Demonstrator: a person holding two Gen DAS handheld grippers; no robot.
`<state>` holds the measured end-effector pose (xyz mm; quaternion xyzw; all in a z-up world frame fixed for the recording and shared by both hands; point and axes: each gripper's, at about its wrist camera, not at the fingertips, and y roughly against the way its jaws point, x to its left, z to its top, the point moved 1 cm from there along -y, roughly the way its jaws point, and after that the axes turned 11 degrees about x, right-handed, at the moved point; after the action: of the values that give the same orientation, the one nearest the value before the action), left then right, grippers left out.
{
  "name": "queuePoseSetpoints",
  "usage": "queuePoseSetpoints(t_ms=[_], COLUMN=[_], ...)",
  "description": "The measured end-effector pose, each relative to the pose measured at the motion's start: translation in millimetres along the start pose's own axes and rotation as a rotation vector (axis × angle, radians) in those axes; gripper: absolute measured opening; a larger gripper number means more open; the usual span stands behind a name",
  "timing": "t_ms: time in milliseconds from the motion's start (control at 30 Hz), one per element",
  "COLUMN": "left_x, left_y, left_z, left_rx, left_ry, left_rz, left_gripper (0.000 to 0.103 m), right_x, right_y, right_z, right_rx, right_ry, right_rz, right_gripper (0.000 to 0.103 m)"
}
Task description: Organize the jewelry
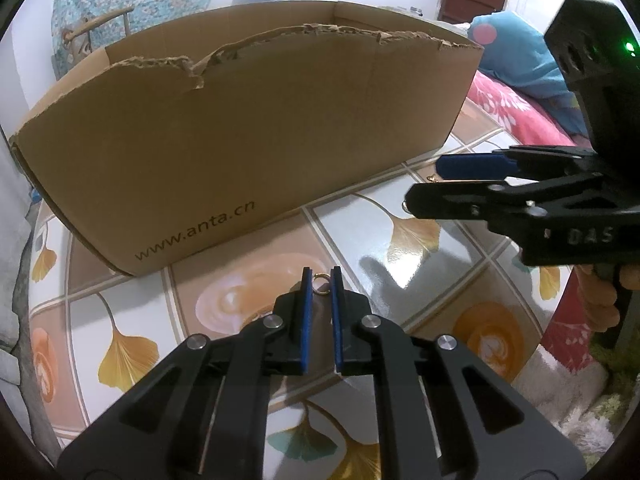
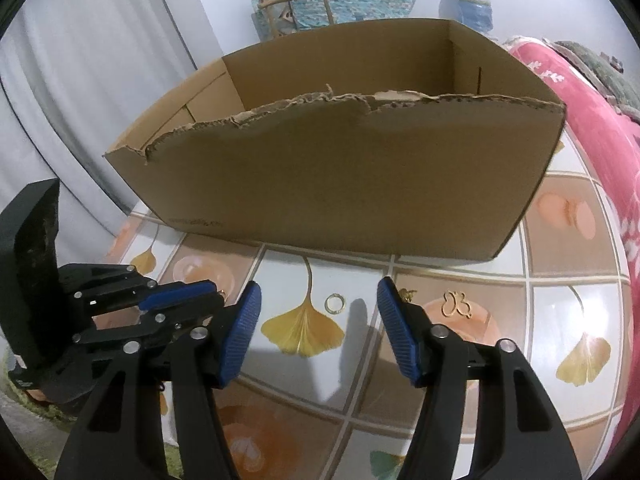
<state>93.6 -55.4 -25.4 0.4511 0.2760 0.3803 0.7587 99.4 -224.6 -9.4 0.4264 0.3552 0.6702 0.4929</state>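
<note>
In the left wrist view my left gripper (image 1: 321, 275) is shut on a small gold ring (image 1: 320, 283) at its fingertips, just above the patterned table (image 1: 360, 224). The right wrist view shows that same gripper (image 2: 216, 298) at the left, a bit of gold at its tip. My right gripper (image 2: 320, 286) stands open over the table. A second gold ring (image 2: 335, 303) lies flat between its blue pads (image 2: 244, 320), touching neither. Right of it lie a gold butterfly-shaped piece (image 2: 456, 304) and a small gold piece (image 2: 408, 293), partly hidden by the right finger. The right gripper (image 1: 424, 184) also shows from the side.
A large torn-edged cardboard box (image 2: 340, 180), open on top, stands on the table right behind both grippers; it is also in the left wrist view (image 1: 240, 140). A red blanket (image 2: 592, 120) borders the table on the right. A hand (image 1: 608, 300) holds the right gripper's handle.
</note>
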Motion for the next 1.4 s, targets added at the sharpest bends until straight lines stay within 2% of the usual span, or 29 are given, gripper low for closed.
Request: queuePoseSetpoints(t_ms=[100,367,767,1233,1333,1400], left_x=[-3,-9,-16,-15,-15,-15], left_y=[-1,-4,-5,-6,-5,-5], left_z=[1,2,4,3,3,2], left_rx=[0.000,-0.001,0.013,0.010,0.006,0.005], left_ry=[-0.007,-0.014,-0.046,-0.045,-0.045,-0.047], left_rz=[0.008,0.019,0.039,0.039,0.039,0.041], left_gripper=[0.008,0.008,0.009,0.009,0.009,0.009], right_x=[1,1,6,22,24,23], right_y=[-3,-16,-22,-26,-26,-26], right_z=[1,-3,-4,-3,-2,-2], right_rx=[0.005,0.042,0.051,0.059,0.063,0.065], right_ry=[0.007,0.012,0.030,0.075,0.079,0.065], right_rz=[-0.008,-0.032,-0.040,-0.088,-0.105,-0.100], right_gripper=[0.050,0.037,0.035,0.034,0.023,0.011])
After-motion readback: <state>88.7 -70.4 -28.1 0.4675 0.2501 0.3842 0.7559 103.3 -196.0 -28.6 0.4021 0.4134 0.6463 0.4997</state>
